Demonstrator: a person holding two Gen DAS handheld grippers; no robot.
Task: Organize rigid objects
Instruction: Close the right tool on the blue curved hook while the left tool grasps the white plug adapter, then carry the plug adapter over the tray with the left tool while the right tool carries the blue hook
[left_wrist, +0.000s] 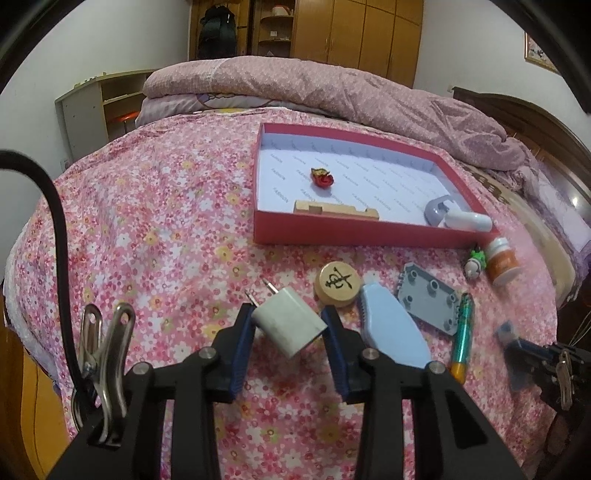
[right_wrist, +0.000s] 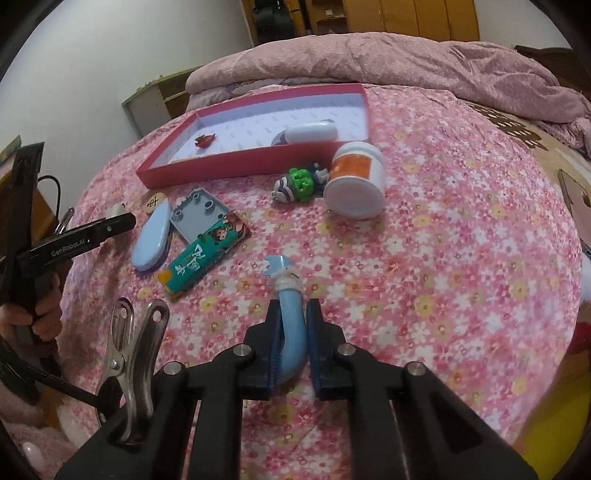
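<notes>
Left gripper (left_wrist: 290, 325) pinches white charger plug (left_wrist: 290, 323); right gripper (right_wrist: 293, 341) clamps blue tool (right_wrist: 291, 332). "GenRobot.AI" printed on the left unit. Ahead: chess piece (left_wrist: 336, 283), grey plate (left_wrist: 430, 301), then red tray (left_wrist: 354, 230), "FASHION" liner.

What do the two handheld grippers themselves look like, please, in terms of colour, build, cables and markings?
Both are alike: the left gripper and the right gripper have matte black angular linkage arms with silver pivot pins and dark blue finger pads. A silver metal spring clip is fixed at each one's lower left, and a black cable loops beside the left. White "GenRobot.AI" lettering marks the left gripper's side.
</notes>
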